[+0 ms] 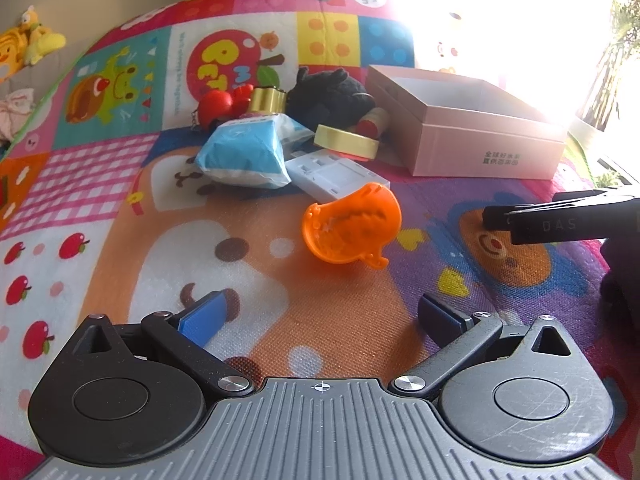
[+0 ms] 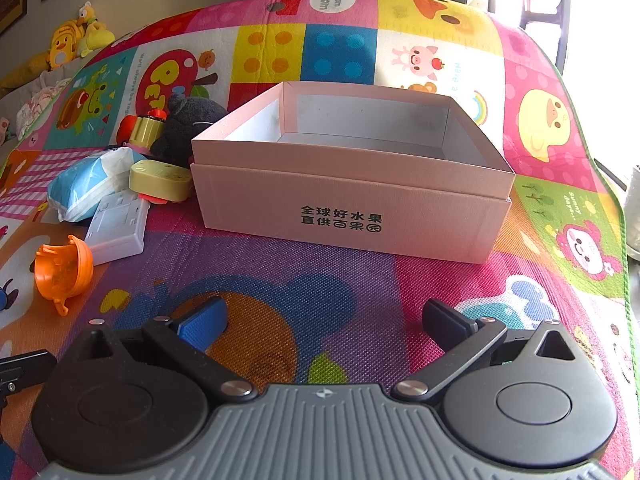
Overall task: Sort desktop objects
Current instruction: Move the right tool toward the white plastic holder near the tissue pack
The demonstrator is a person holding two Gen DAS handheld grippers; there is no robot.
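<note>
The left gripper (image 1: pixel 320 316) hangs low over the colourful cartoon-printed play mat (image 1: pixel 120 208) with its jaws spread wide and nothing between them; the right gripper (image 2: pixel 324 318) is likewise wide and empty, facing the open pink cardboard box (image 2: pixel 348 216) with dark printed characters on its front wall. The box looks empty inside, so the sorting appears to be at its start.

The nearest candidate is the orange plastic half-shell toy (image 1: pixel 352 228), lying tilted on its side just ahead of the left gripper and apart from the heap. Beyond it, toward the mat's far edge, sit a white plastic switch plate (image 1: pixel 340 176), a blue-and-white tissue packet (image 1: pixel 244 156), a yellow tape roll (image 1: pixel 346 142), a black plush toy (image 1: pixel 332 92) and a red toy (image 1: pixel 216 106), crowded and partly touching.

To take the shell cleanly, I would bring the left jaws forward so they straddle its thin rim (curved plastic tends to squirt out of a flat pinch), then close gently before carrying it across to the box.
</note>
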